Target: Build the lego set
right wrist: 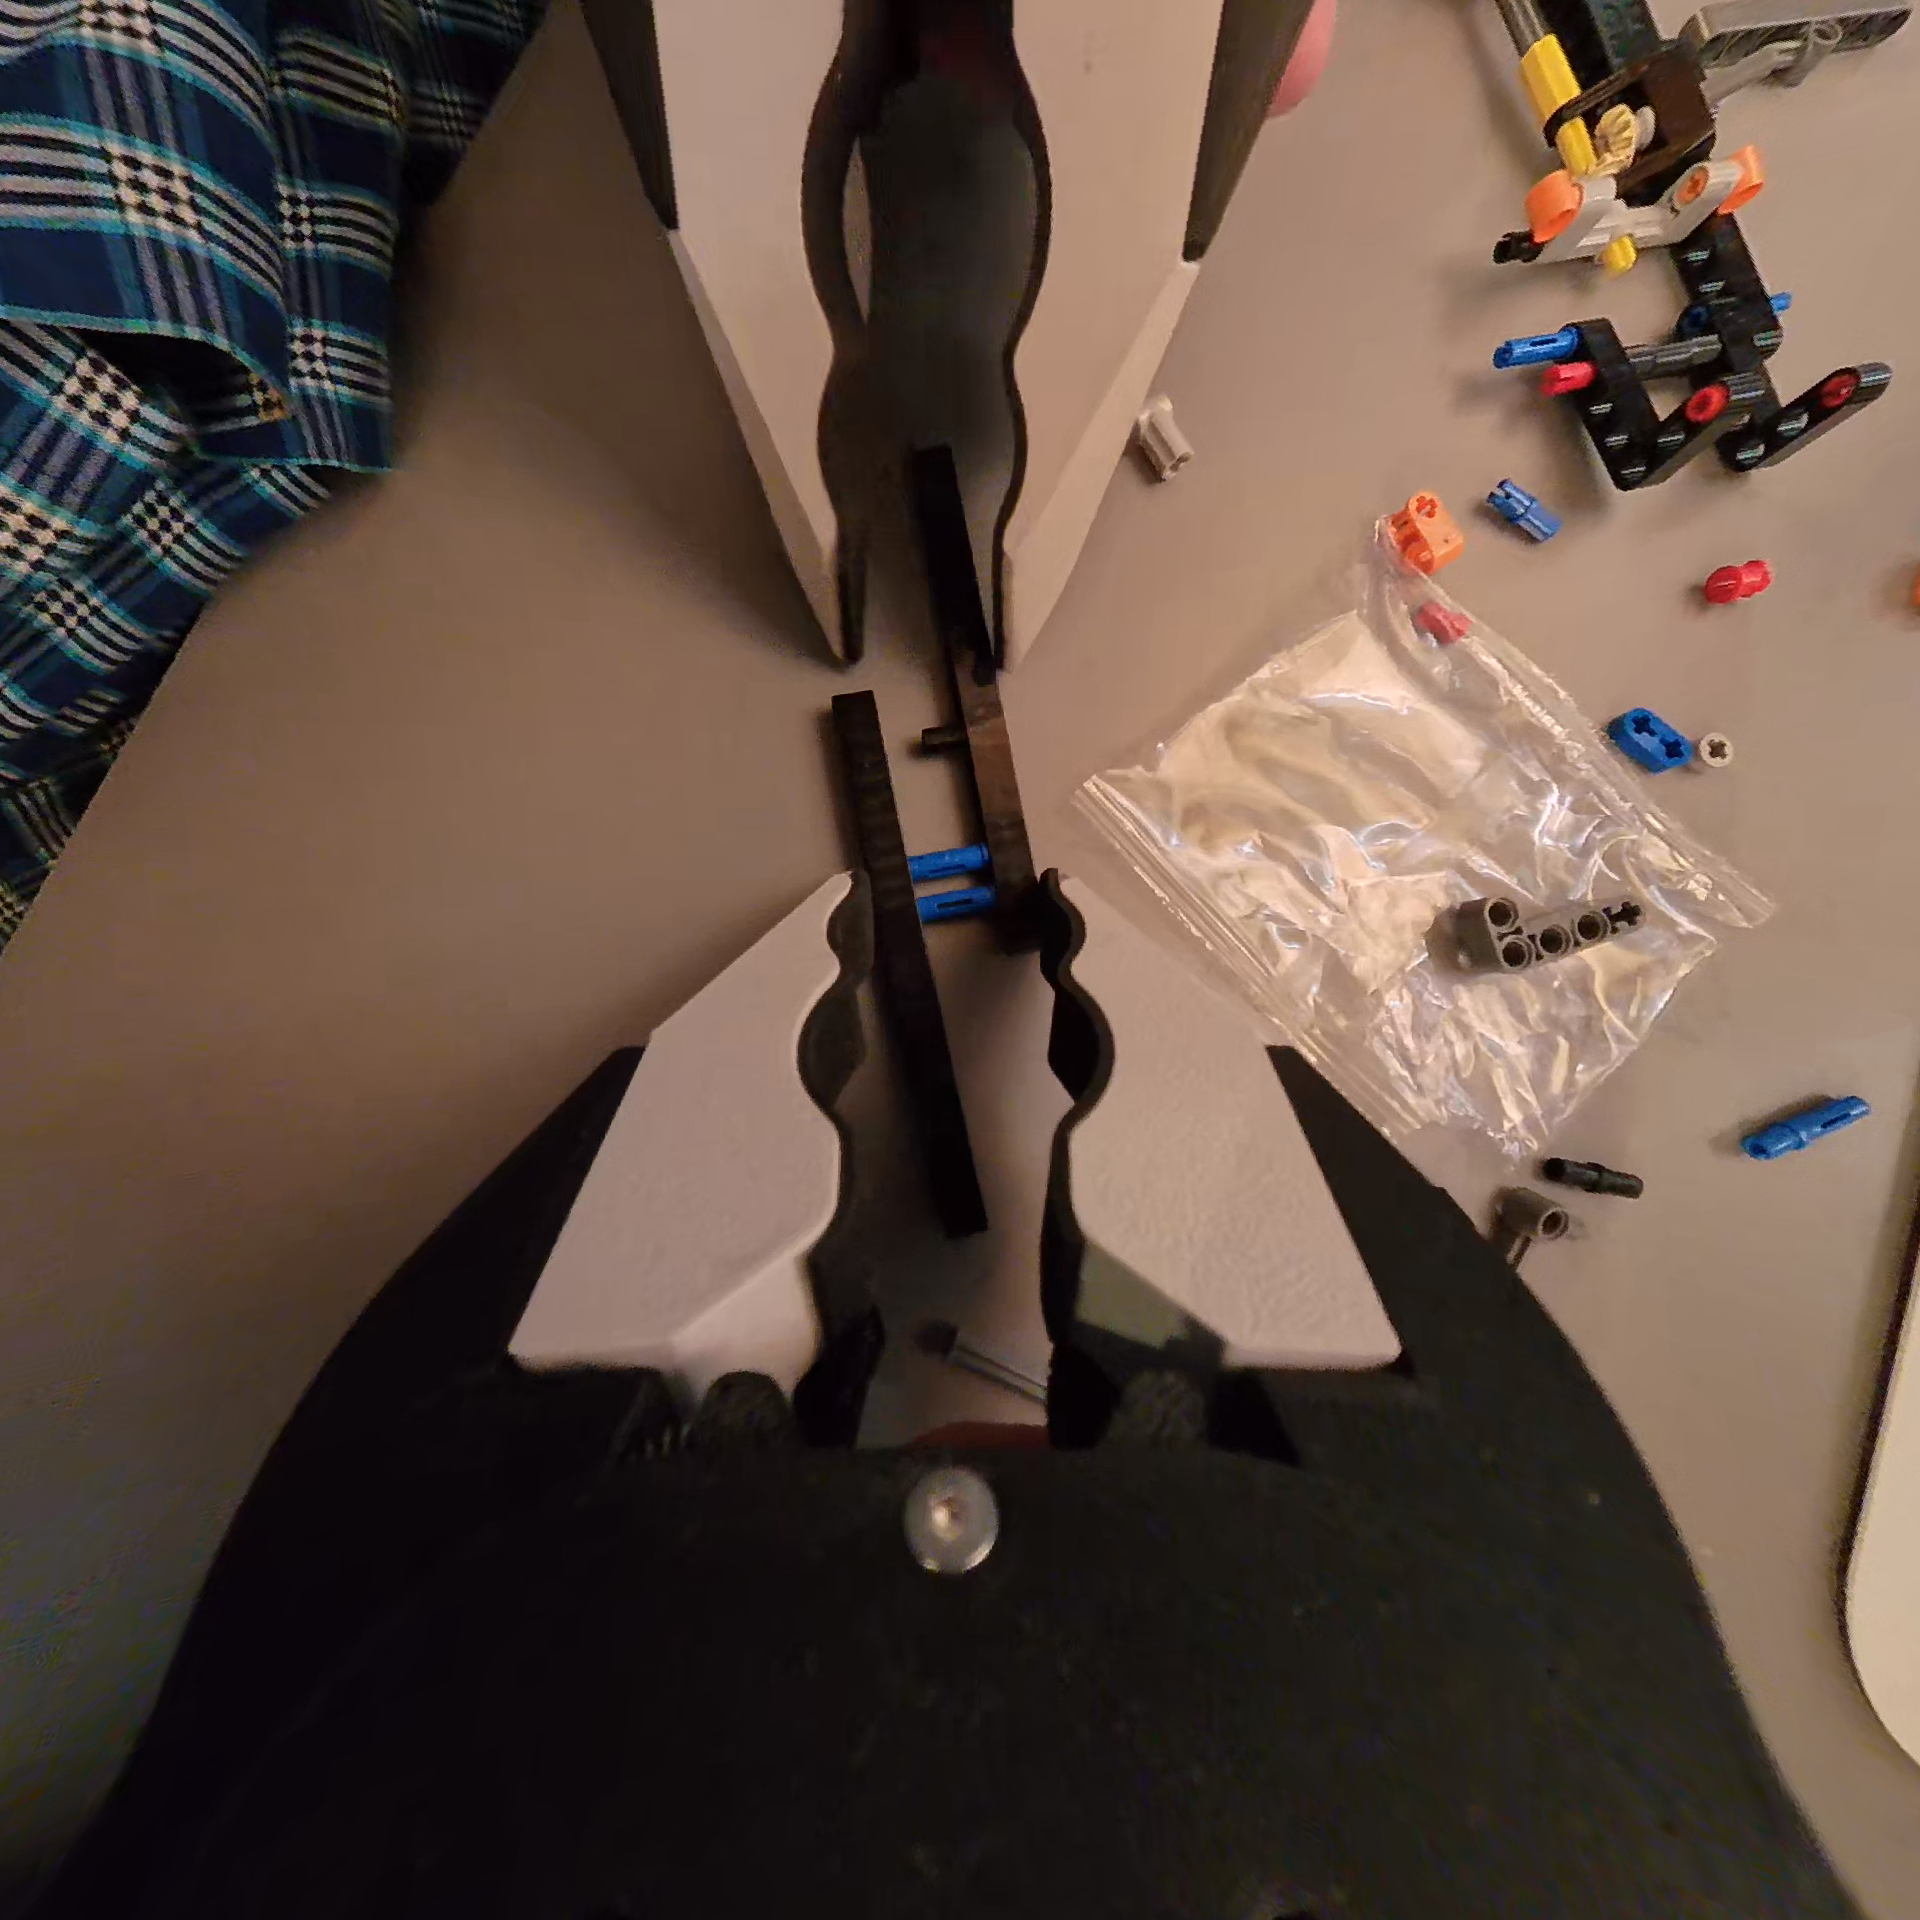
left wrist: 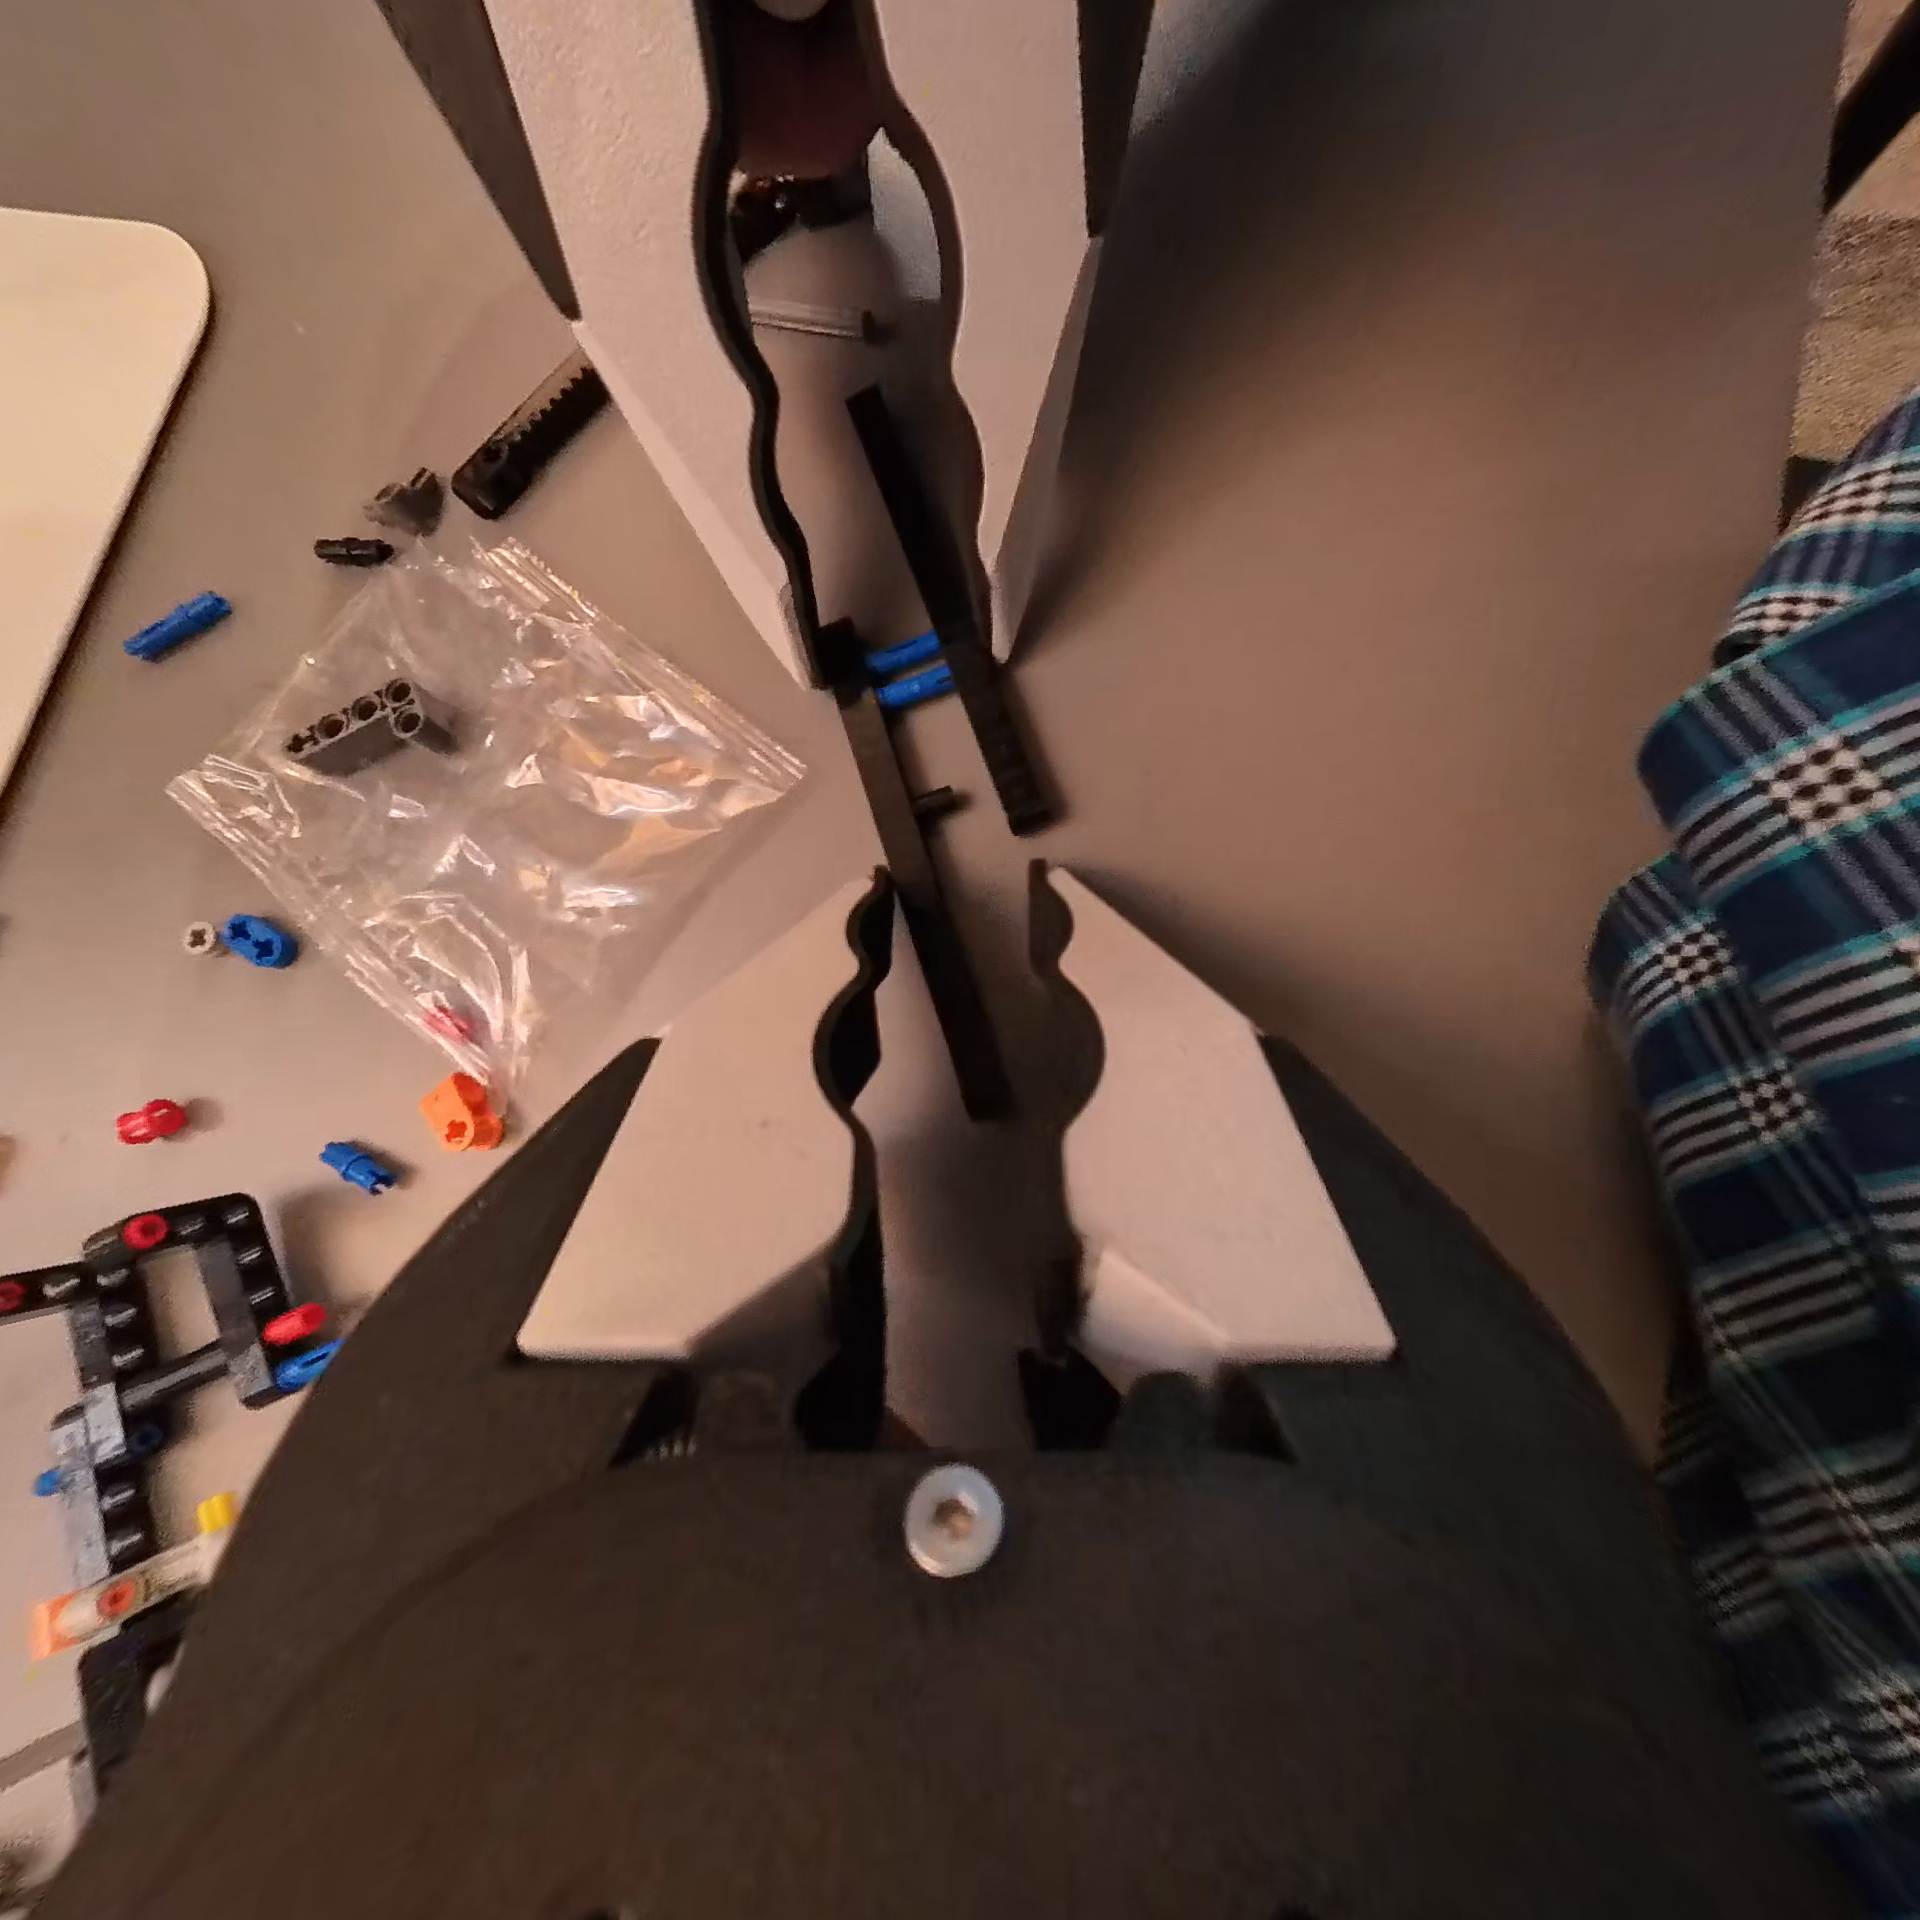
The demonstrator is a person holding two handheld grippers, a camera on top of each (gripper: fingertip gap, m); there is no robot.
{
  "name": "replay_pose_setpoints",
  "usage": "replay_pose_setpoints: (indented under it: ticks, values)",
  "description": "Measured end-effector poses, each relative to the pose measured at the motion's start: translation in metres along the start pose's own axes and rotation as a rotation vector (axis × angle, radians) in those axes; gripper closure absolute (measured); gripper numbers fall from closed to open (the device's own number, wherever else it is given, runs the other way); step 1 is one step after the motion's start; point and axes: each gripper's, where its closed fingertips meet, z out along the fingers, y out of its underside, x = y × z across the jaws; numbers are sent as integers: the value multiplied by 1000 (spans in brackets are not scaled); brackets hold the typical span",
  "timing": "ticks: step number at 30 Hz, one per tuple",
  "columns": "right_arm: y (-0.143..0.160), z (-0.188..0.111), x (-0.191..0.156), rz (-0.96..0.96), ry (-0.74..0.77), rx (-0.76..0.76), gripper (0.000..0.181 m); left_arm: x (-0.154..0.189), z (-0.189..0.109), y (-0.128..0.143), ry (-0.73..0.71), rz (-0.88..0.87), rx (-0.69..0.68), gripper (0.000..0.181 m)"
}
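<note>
Two long black beams stand side by side, joined by two blue pins (left wrist: 909, 670) (right wrist: 951, 878). The toothed beam (right wrist: 904, 1039) (left wrist: 997, 727) runs into my right gripper (right wrist: 948, 888). Its jaws straddle both beams at the pins, one finger against each beam's outer side. The plain beam (left wrist: 894, 790) (right wrist: 997, 800), with a short black pin sticking out sideways, runs into my left gripper (left wrist: 961, 878). It leans on one finger, and the jaws stand apart around it. The grippers face each other: the right shows in the left wrist view (left wrist: 909, 665), the left in the right wrist view (right wrist: 923, 657).
A clear plastic bag (left wrist: 499, 790) (right wrist: 1403, 883) carries a dark grey L-beam (left wrist: 364, 727). A partly built black frame (left wrist: 177, 1320) (right wrist: 1683, 343) and loose blue, red and orange pieces (left wrist: 462, 1112) lie beyond. A black rack (left wrist: 530, 447), a white board (left wrist: 83, 416) and plaid cloth (left wrist: 1766, 1039) border the table. The grippers' ends are close to 4 cm from one another.
</note>
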Motion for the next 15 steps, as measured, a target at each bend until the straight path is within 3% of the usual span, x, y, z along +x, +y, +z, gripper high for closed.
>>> replay_pose_setpoints:
  ticks: [5, 15]
  values:
    - [0, 0, 1, 2, 3, -3, 151, 5, 4, -3, 32, -55, 1, 142]
    - [0, 0, 1, -3, 6, -8, 151, -1, 10, -8, -37, -108, -17, 149]
